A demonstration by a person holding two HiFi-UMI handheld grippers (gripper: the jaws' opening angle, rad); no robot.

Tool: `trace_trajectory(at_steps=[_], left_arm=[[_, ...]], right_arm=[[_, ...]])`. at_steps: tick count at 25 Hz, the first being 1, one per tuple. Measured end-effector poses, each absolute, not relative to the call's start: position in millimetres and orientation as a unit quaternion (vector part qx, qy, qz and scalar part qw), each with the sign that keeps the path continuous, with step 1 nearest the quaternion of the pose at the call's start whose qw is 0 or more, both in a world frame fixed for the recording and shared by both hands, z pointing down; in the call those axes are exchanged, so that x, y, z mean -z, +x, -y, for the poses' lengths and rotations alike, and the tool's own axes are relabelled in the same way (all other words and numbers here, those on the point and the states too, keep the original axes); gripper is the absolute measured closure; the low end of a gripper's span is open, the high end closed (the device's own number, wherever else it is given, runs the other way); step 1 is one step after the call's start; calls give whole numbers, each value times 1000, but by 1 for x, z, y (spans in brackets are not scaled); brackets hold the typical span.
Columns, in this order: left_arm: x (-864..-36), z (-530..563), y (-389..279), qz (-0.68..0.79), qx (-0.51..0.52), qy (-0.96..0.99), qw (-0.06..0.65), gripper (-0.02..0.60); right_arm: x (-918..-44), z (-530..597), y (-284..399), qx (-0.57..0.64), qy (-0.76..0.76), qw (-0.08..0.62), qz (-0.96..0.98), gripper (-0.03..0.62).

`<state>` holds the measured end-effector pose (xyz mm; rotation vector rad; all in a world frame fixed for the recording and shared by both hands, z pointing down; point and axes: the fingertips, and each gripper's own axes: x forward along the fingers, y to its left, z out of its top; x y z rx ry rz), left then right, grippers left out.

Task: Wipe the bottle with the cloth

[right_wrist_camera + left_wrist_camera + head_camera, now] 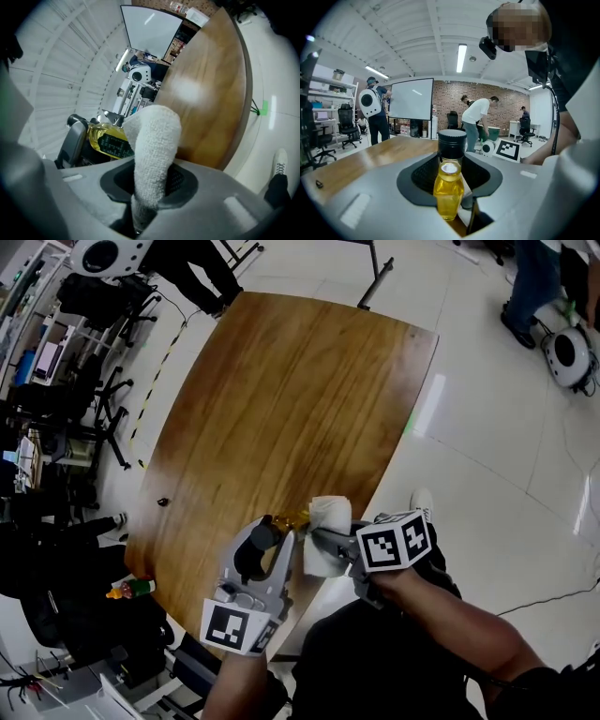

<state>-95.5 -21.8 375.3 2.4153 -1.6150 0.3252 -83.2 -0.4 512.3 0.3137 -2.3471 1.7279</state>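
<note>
A small bottle (449,187) of yellow liquid with a black cap stands upright between the jaws of my left gripper (451,194), which is shut on it. In the head view the left gripper (272,529) holds the bottle (292,517) over the table's near edge. My right gripper (323,539) is shut on a white terry cloth (328,526), just to the right of the bottle. In the right gripper view the folded cloth (154,150) rises out of the gripper (149,187) and lies against the bottle's dark label (107,139).
The brown wooden table (281,399) stretches away ahead, with a small black object (162,502) near its left edge. Office chairs and equipment (66,427) crowd the floor on the left. An orange and green bottle (131,589) lies below the table's left corner. People stand farther off.
</note>
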Motion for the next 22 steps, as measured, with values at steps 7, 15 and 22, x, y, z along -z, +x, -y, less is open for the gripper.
trace_trajectory(at_steps=[7,15,22], left_arm=[[-378,21,-97,546,-100,824,113,420],[-375,16,-79,543,-108,827,98,420],[-373,27,-93,550,-88,823,108,420]], right_arm=[[-528,-3,-82,-600,122,172,771,523],[-475,41,-33,-534,87,116,833,523],[-384,96,-66,-498,-37,-25,866,523]])
